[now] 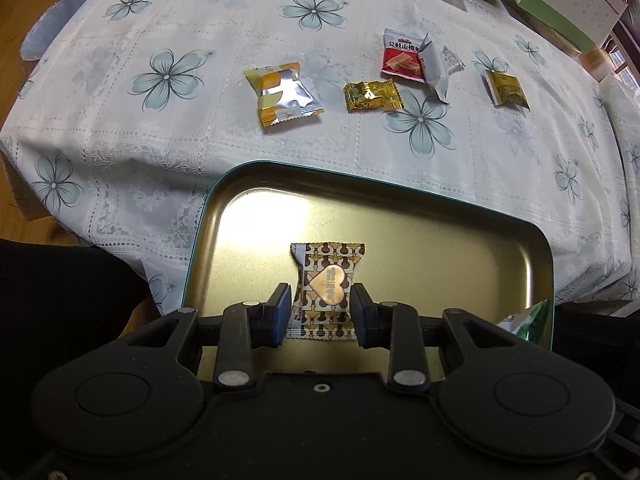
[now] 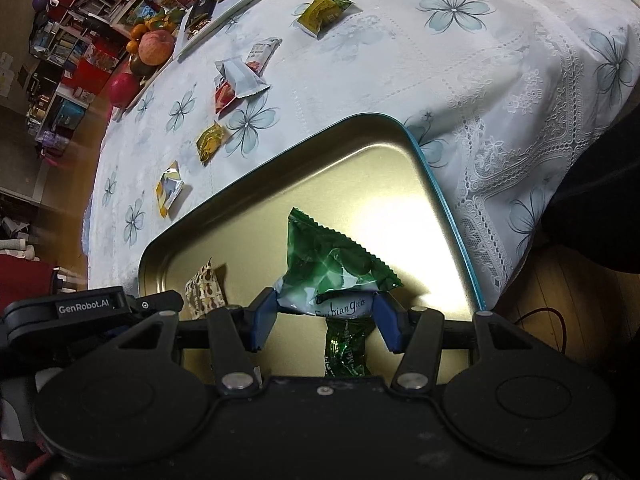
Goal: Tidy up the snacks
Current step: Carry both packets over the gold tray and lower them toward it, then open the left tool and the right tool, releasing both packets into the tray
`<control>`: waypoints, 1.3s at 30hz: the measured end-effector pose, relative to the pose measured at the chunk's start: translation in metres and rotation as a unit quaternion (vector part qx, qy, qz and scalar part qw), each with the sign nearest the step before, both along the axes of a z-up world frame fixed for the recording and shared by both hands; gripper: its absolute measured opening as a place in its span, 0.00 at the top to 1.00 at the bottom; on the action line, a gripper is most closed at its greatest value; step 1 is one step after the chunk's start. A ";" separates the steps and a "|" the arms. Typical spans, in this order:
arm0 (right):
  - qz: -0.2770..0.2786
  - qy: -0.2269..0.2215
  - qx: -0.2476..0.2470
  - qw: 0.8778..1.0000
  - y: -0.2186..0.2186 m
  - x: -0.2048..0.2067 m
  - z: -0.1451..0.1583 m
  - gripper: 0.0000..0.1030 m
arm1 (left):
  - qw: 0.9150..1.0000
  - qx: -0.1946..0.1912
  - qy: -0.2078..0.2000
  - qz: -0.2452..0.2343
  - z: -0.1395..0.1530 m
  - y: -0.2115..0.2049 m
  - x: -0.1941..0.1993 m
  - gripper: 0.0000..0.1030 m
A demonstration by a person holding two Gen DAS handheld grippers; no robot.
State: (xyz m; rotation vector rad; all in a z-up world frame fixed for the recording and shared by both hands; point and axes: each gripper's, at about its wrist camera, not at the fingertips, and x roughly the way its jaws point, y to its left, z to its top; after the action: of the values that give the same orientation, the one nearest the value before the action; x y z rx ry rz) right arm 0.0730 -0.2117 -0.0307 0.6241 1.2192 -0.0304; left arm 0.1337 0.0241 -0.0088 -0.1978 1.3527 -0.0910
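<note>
A gold tin tray with a teal rim sits at the table's near edge; it also shows in the right wrist view. My left gripper is shut on a brown-and-gold heart candy over the tray. My right gripper is shut on a green-and-white snack packet over the tray. A green candy lies in the tray under it. The heart candy and left gripper also show at the left of the right wrist view.
Loose snacks lie on the flowered tablecloth: a yellow-silver packet, a gold candy, a red packet, a grey packet and a yellow-green packet. Boxes and a fruit tray stand at the far side.
</note>
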 end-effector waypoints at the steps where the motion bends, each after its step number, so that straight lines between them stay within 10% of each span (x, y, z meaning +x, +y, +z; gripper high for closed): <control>1: 0.000 0.000 0.000 1.000 0.000 0.000 0.000 0.46 | 1.000 -0.003 -0.001 -0.001 0.000 0.000 0.000 0.61; 39: 0.041 -0.011 -0.054 0.998 0.019 -0.006 0.012 0.44 | 0.998 0.066 -0.009 -0.016 -0.004 0.001 -0.023 0.61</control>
State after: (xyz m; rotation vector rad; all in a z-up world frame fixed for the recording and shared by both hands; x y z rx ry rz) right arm 0.0670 -0.1930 -0.0186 0.4788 1.2125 -0.0209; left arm 0.1105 0.0247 -0.0132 -0.0643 1.3393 -0.0303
